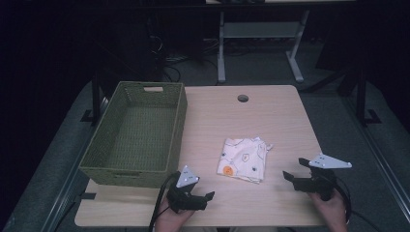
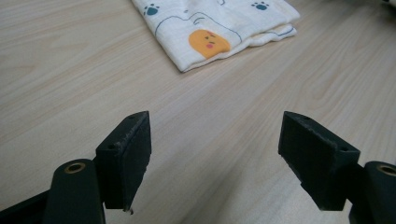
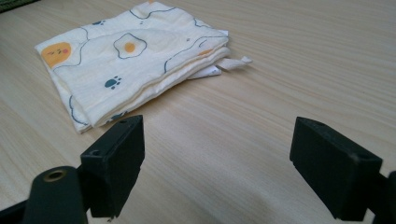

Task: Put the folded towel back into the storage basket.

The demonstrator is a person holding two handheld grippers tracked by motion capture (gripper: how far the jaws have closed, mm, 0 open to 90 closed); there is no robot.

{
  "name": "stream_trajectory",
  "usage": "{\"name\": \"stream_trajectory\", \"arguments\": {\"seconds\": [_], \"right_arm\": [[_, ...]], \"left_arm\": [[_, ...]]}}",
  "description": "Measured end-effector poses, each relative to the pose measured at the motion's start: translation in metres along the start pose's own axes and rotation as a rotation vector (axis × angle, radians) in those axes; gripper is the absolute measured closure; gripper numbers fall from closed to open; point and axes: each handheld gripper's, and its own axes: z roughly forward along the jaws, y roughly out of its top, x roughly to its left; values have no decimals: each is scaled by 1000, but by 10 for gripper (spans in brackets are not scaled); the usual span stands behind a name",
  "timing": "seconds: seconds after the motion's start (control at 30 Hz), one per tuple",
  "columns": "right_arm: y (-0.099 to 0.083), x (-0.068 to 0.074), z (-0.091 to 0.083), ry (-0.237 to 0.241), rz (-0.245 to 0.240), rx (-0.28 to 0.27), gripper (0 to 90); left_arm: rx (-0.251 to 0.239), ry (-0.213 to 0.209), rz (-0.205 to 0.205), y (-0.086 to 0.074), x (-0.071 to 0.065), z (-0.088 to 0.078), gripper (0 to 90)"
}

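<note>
The folded cloth (image 1: pixel 245 159) lies flat at the centre of the tabletop (image 1: pixel 270 111), between the two tools. The left tool (image 1: pixel 205 198) sits lower left of it, the right tool (image 1: pixel 293 170) to its right and about level; both stand apart, gripping nothing. The cloth's orange-printed corner points toward the left tool, which looks slightly nearer.

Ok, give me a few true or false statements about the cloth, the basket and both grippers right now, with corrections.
1. The folded cream printed cloth lies on the light wooden table. True.
2. The green woven basket holds the cloth. False: it is empty.
3. The left gripper has open jaws. True.
4. The right gripper grips the cloth. False: its jaws are open, short of it.
5. The basket sits left of the cloth. True.
</note>
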Motion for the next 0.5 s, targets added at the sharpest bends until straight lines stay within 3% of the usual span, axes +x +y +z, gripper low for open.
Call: {"name": "stream_trajectory", "arguments": {"seconds": [0.2,0.37,0.5], "right_arm": [[0,2,-1,0,7,-5,175],[0,2,-3,0,19,-15,175],[0,1,-4,-3,21,-20,175]], "left_arm": [[-24,-28,-63,2,1,1,238],[-29,-60,-73,7,-2,4,231],[-19,-64,-51,18,-5,7,228]]}}
